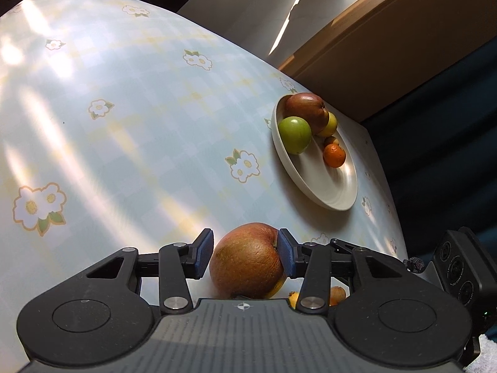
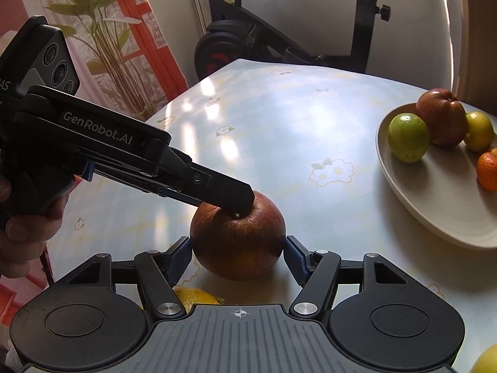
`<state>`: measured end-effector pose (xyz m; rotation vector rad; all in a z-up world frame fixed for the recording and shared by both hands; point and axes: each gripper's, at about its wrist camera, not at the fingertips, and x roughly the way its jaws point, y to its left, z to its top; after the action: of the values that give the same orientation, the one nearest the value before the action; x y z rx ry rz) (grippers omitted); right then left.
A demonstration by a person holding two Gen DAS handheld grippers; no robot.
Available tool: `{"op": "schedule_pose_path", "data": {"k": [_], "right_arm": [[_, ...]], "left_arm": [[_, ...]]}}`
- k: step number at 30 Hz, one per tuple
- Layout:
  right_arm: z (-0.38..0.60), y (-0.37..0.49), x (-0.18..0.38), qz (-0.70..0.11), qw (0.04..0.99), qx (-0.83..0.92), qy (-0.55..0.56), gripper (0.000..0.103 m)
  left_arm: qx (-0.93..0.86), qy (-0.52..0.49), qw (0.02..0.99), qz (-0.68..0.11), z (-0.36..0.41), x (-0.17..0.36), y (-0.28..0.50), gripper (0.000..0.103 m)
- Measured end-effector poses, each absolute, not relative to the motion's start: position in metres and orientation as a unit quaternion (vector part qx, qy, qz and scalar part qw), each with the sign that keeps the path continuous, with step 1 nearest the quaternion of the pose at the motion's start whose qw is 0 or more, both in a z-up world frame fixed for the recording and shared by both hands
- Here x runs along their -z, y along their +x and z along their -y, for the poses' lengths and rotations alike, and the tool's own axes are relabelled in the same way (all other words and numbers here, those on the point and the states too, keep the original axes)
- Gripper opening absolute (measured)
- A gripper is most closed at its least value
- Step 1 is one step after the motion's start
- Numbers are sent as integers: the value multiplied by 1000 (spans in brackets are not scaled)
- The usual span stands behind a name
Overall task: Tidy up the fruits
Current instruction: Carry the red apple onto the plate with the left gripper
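item: large round red-brown apple (image 2: 237,242) on the flower-print counter (image 2: 279,130), near the cream plate (image 2: 435,217) of fruit | left gripper (image 1: 245,253): clamped across the apple | right gripper (image 2: 237,248): jaws bracket it, contact unclear | handling: likely firm, fairly heavy, smooth; grip at widest girth.

Left tool (image 1: 245,253) angles downward, pads pressed against both sides of an apple (image 1: 247,261); right tool (image 2: 237,253) brackets the same apple, its fingers touching or just beside it

Apple (image 2: 237,242) on table (image 2: 279,130), plate (image 2: 435,211) of fruit to its right.
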<state>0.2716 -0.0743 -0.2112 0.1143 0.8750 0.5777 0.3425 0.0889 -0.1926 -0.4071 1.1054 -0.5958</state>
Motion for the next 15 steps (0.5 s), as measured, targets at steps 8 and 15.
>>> {"op": "schedule_pose_path", "data": {"k": [8,15], "right_arm": [[89,269,203,-393,877,-272,46,61],[118,277,187,-372,892,-254,29,61]], "left_arm": [[284,-176,795,-507,-75,182,347,46],[301,-155,802,-492,-46,163,359,46]]}}
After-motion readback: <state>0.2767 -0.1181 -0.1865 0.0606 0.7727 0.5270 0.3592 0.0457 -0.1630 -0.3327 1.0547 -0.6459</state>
